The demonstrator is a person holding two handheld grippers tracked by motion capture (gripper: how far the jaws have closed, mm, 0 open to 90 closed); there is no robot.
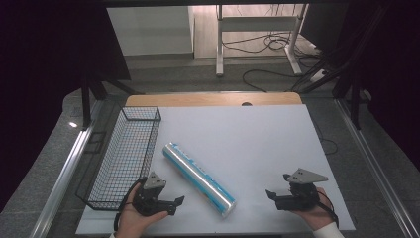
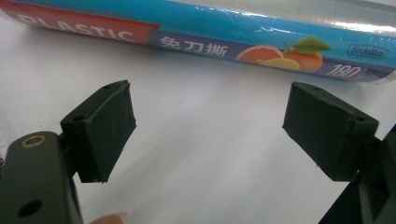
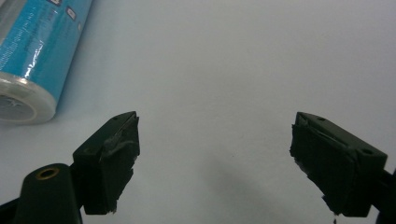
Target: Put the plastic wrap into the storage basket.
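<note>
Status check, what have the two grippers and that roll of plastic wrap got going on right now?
Left gripper open, right gripper open, both empty. Plastic wrap roll flat on table between them, untouched. Wire basket at left, nothing blocking.

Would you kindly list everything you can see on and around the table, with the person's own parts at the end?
Plastic wrap roll: one, blue label with clear film, lying diagonally mid-table between the two grippers.
Wire basket: one, black, along the table's left edge, nothing visible inside.
Table: one, white top with a wooden strip at the far edge.
Desk frame: one, white, on the floor beyond the table.
Cables: several, black, on the far floor.
Left gripper: one, black, jaws apart, facing the roll.
Right gripper: one, black, jaws apart over bare table.
Hands: two, at the near edge.
</note>
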